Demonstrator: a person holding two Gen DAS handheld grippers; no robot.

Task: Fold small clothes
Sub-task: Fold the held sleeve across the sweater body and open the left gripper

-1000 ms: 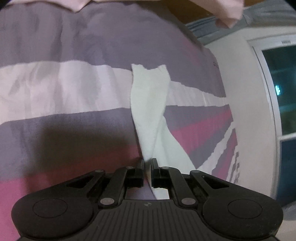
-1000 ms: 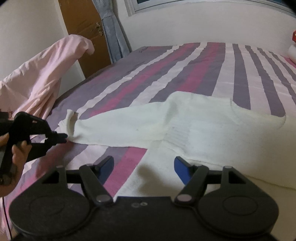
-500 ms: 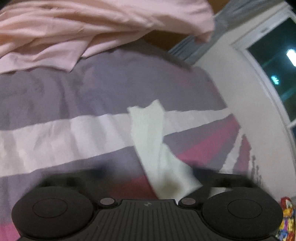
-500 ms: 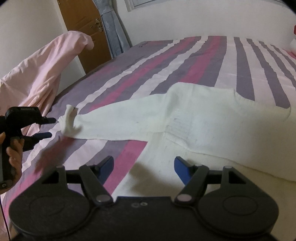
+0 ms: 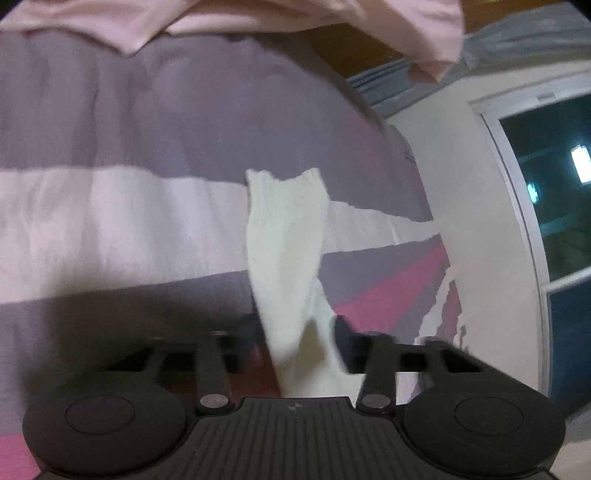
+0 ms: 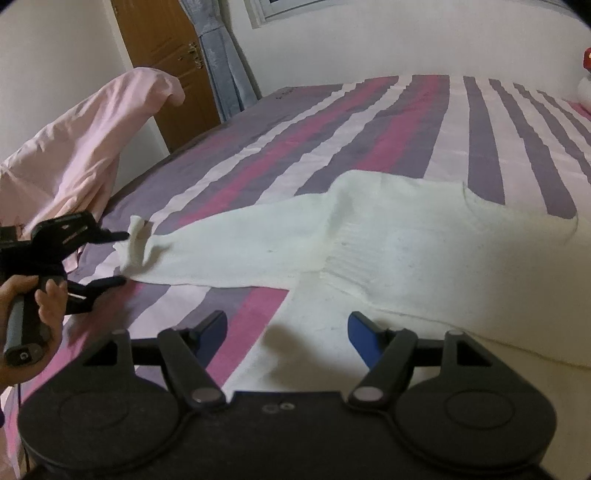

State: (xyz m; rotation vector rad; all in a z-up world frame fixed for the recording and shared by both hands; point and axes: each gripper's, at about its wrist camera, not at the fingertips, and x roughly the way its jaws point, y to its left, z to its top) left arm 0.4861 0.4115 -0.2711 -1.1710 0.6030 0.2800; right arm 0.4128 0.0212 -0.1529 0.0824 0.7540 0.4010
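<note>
A white knit sweater (image 6: 424,251) lies flat on the striped bed (image 6: 406,118). One sleeve (image 6: 221,251) stretches out to the left, its cuff (image 6: 135,240) curled up. In the left wrist view the sleeve (image 5: 286,240) runs away from the camera between the jaws. My left gripper (image 5: 291,332) is open, with a finger on either side of the sleeve; it also shows in the right wrist view (image 6: 120,258) at the cuff. My right gripper (image 6: 288,325) is open and empty, hovering over the sweater's near hem.
A pink sheet (image 6: 85,147) hangs bunched at the bed's left edge, and shows in the left wrist view (image 5: 258,18) too. A wooden door (image 6: 162,48) and a grey curtain (image 6: 218,51) stand behind. A window (image 5: 546,206) is at the right. A red and white toy (image 6: 585,74) sits far right.
My left gripper was shut on the sleeve near the cuff. It has opened and let go, and the sleeve lies on the bed. The right gripper has stayed open over the hem.
</note>
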